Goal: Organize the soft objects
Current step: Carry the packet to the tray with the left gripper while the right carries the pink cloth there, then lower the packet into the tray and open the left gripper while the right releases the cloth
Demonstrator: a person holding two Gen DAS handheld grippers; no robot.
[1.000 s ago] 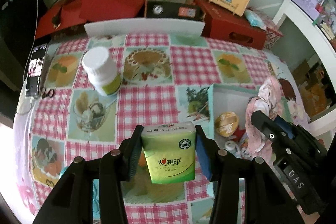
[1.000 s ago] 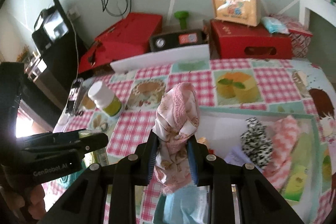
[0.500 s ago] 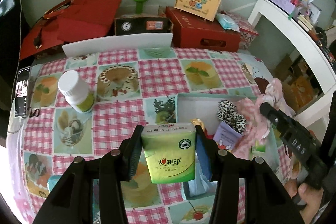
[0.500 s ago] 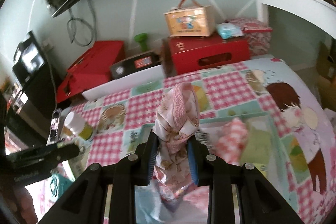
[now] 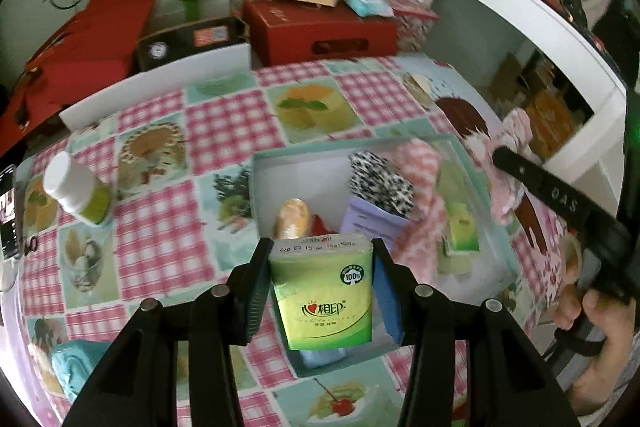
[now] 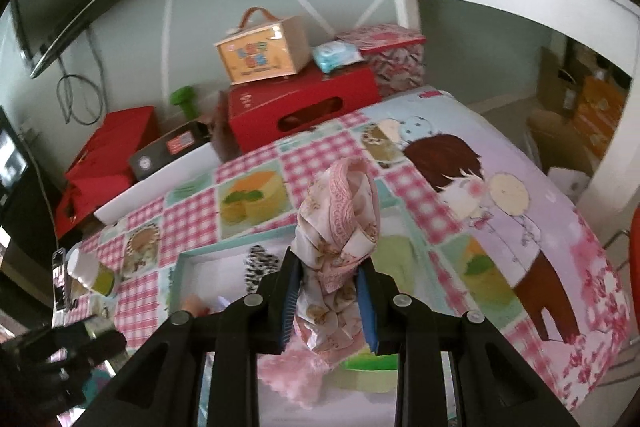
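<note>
A: Between the fingers of the left gripper [image 5: 322,293] a green tissue pack [image 5: 323,289] is clamped by its two narrow sides, upright, raised over the near edge of the teal box [image 5: 496,227] on the checked surface [image 5: 224,123]. Handling?

B: Light, soft-filled, film-wrapped, so judged a bit slippery. Sides are seen slightly pressed in; no more squeeze is needed. Mid-height side hold is judged correct, since the printed face is left free.

A: Right gripper [image 6: 328,307]?

B: Fingers are closed fairly narrow on a bunched pink patterned cloth [image 6: 340,227], gripped low on the bundle, with the top flopping above the pads. It is held above the box's right part. Very light and limp, no stiffness; shape is expected to collapse on release. A hold on the thick knotted middle is judged safest, as loose edges could slide out.

A: Box contents?

B: A leopard-print fabric piece [image 5: 380,183], a pink checked cloth [image 5: 420,195], a lilac packet [image 5: 370,223], a green pack [image 5: 462,231] and a round golden item [image 5: 292,219] are seen. Free floor is left at the near-left, so the tissue pack is judged to fit there, laid flat.

A: Left outside?

B: A white-capped bottle [image 5: 76,195] stands well apart at left; it looks rigid and is judged not part of the sort. A teal soft roll [image 5: 74,367] lies at the near-left surface edge, probably still to be collected.
</note>
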